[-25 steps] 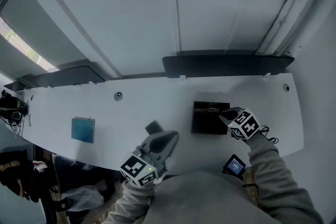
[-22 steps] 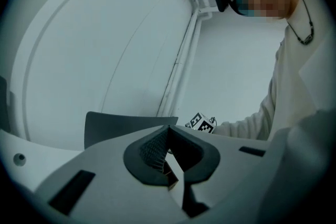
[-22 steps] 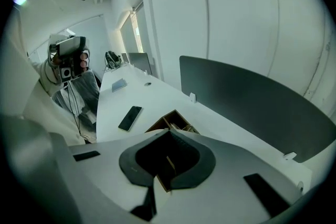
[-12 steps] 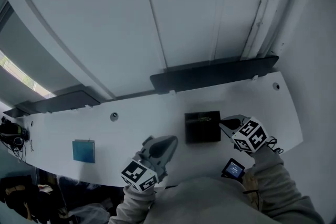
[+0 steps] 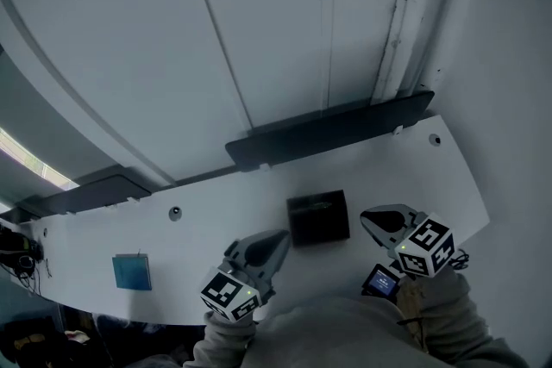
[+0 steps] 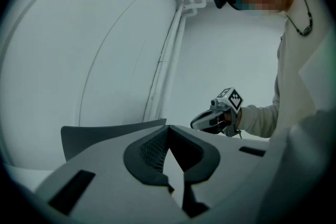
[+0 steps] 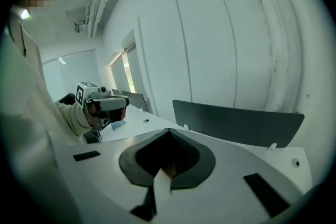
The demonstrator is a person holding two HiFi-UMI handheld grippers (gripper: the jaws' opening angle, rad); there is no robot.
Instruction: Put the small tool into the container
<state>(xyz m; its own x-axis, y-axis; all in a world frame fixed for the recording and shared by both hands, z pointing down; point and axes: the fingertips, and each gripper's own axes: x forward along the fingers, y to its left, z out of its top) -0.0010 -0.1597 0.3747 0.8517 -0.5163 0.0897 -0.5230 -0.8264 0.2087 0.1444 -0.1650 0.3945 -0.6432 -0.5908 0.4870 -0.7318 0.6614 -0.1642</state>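
Both claws stood closed, nothing gripped. The black container [image 5: 317, 224] sat on the white desk [image 5: 216, 220], just left of the right claw [image 5: 369, 220] and just beyond the left claw [image 5: 278, 239]. A faint slim glint, seemingly the small tool [image 5: 322, 204], lay inside it.

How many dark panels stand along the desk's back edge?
2: one panel behind the black box, another panel far left. More may lie beyond the frame.
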